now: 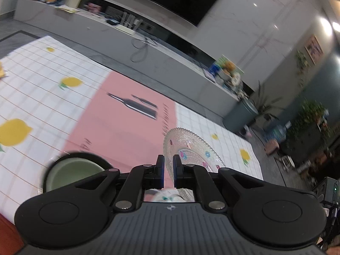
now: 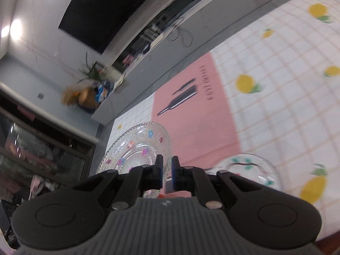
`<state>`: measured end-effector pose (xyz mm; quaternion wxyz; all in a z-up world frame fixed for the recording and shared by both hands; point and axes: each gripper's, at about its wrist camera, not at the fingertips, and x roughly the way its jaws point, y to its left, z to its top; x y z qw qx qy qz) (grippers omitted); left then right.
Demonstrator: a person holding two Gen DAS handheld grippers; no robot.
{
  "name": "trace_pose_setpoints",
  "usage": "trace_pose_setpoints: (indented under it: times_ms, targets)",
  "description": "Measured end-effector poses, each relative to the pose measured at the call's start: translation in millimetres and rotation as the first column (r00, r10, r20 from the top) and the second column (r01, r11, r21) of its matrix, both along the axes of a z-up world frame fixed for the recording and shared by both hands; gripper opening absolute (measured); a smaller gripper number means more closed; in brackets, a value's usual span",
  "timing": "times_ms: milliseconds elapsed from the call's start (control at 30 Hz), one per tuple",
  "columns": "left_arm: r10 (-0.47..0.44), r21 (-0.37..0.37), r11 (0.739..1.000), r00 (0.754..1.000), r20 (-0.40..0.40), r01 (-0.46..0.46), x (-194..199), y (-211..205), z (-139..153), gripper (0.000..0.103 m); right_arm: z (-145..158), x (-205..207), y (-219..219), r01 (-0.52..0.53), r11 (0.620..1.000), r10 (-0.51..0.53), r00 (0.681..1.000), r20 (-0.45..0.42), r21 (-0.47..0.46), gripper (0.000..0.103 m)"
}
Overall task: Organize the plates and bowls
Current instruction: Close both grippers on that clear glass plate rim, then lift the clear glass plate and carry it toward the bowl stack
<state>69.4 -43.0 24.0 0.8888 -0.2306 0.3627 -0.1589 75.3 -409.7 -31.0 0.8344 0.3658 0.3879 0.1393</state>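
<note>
Here, both wrist views show each gripper clamped on a glass plate's rim: left gripper (image 1: 168, 161) holds a flowered plate (image 1: 191, 148) at lower centre; right gripper (image 2: 167, 162) holds another flowered plate (image 2: 138, 148). Judged best: carry both level, slowly, towards the pink mat (image 1: 119, 119).

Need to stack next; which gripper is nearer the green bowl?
Left. The green bowl sits just left of the left gripper; the right gripper has no green bowl in its view.
</note>
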Motion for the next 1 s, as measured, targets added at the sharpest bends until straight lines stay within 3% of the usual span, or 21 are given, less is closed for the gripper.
trace_pose_setpoints:
  times_ms: [300,600,1000]
  targets:
    - [-0.082,0.018,0.996,0.994,-0.068,0.083,-9.6,-42.4,-35.1,0.008,-24.6,-37.5,-52.5,0.117,0.993,-0.117,0.993,-0.014,0.003,0.004]
    - [-0.065,0.057,0.996,0.987,-0.147,0.074,-10.9,-49.4,-69.4,0.008,-58.2,-34.2,-50.9,0.131,0.991,-0.132,0.99,-0.057,-0.031,0.004]
    - [-0.051,0.154,0.985,0.982,-0.18,0.08,-9.1,-64.3,-91.7,0.009,-94.3,-22.8,-46.6,0.11,0.991,-0.119,0.986,-0.117,-0.082,0.004]
